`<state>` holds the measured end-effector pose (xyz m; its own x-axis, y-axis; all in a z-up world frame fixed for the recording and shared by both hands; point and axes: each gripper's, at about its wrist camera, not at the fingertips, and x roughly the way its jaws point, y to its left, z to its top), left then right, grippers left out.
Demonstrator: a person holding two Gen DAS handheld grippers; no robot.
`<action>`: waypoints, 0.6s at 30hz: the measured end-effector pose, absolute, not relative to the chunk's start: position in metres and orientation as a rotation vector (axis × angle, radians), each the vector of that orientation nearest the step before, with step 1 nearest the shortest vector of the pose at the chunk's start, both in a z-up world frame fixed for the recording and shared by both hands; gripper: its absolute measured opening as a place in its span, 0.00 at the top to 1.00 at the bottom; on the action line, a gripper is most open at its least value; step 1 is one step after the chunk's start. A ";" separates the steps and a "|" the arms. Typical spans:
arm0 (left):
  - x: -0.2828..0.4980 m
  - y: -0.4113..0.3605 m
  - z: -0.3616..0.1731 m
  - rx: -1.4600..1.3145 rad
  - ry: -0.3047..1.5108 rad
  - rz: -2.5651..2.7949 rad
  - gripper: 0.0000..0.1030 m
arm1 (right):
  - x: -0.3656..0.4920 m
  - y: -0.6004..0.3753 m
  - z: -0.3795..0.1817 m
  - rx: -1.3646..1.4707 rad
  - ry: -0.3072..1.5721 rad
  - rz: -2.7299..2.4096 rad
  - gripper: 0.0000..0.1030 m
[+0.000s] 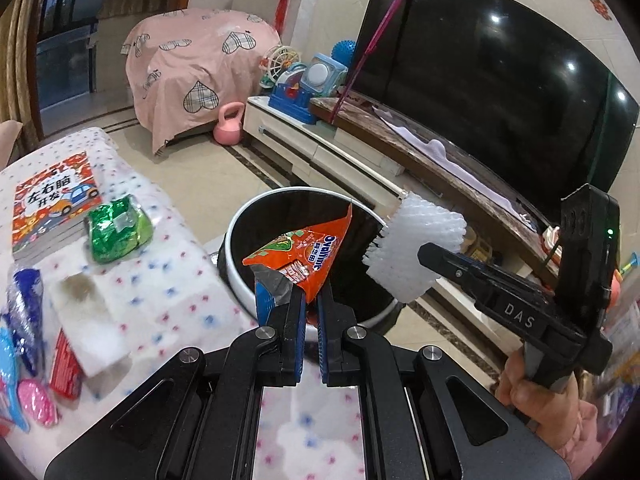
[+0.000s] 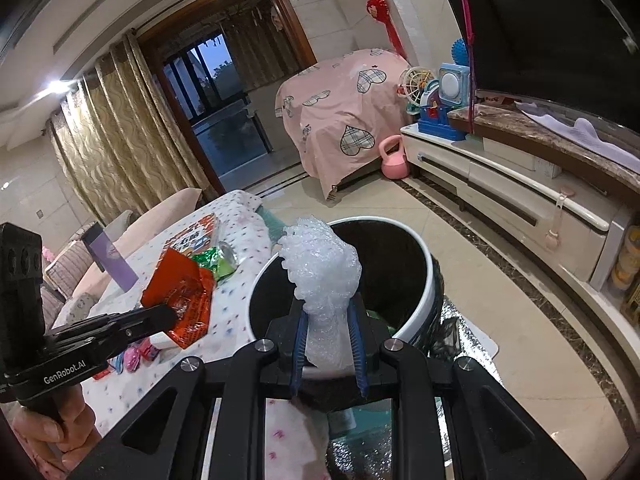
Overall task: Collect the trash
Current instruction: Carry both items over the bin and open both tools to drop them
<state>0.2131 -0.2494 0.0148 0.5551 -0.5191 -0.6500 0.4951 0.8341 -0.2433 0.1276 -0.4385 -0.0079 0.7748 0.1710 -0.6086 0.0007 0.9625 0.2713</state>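
My left gripper (image 1: 310,300) is shut on a corner of an orange snack wrapper (image 1: 304,256). In the right wrist view that wrapper (image 2: 180,292) hangs over the table edge, just left of the bin, with the left gripper (image 2: 168,316) on it. The bin (image 1: 236,232) is round with a white rim and a black liner. My right gripper (image 2: 326,308) is shut on a white foam net (image 2: 320,264), held above the bin's (image 2: 428,280) near rim. In the left wrist view the foam net (image 1: 416,248) sits at the bin's right rim, in the right gripper (image 1: 430,256).
The table with a dotted cloth (image 1: 192,280) carries a green wrapper (image 1: 116,232), a book (image 1: 52,208), a white pad (image 1: 88,320), a blue wrapper (image 1: 24,300) and a red packet (image 1: 66,368). A TV stand (image 2: 520,200) runs along the right, with a pink kettlebell (image 2: 394,160) on the floor.
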 end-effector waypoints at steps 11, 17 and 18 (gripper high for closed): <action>0.238 -0.270 0.000 -0.025 0.832 -0.587 0.96 | 0.148 -0.447 -0.016 0.247 0.710 0.081 0.80; 0.249 -0.277 -0.011 -0.020 0.866 -0.592 0.96 | 0.161 -0.449 -0.025 0.230 0.742 0.078 0.80; 0.250 -0.278 -0.013 -0.020 0.873 -0.598 0.96 | 0.163 -0.449 -0.027 0.227 0.749 0.078 0.79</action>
<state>0.2505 -0.2776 -0.0126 0.4904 -0.5005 -0.7135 0.4844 0.8371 -0.2542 0.1632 -0.4490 -0.0266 0.7309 0.1508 -0.6657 0.0108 0.9726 0.2322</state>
